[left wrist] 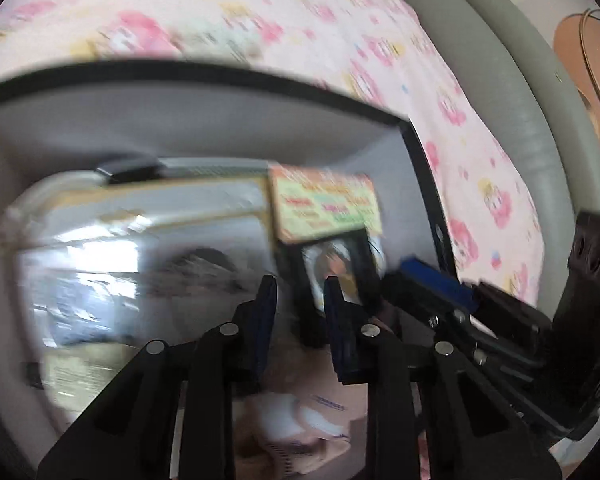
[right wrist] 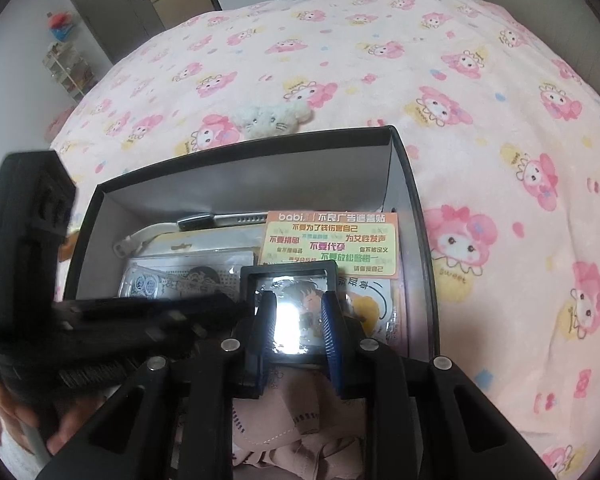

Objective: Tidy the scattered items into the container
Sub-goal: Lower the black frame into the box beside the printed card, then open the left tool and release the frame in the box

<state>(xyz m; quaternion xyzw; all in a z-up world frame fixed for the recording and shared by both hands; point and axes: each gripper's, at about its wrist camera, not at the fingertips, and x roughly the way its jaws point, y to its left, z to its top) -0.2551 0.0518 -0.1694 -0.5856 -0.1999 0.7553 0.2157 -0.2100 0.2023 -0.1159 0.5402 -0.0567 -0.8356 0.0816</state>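
Black-rimmed cardboard box (right wrist: 400, 160) on the pink bedspread (right wrist: 480, 120): nearly full of sticker sheets and packets. Remaining outside: one fluffy white plush (right wrist: 272, 118) behind it. Left gripper (left wrist: 300, 292) and right gripper (right wrist: 298, 308): closed to their narrowest, empty.

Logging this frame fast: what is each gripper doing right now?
Left gripper: closed, nothing between the jaws, over the box.
Right gripper: closed, nothing between the jaws, above the black-framed picture.
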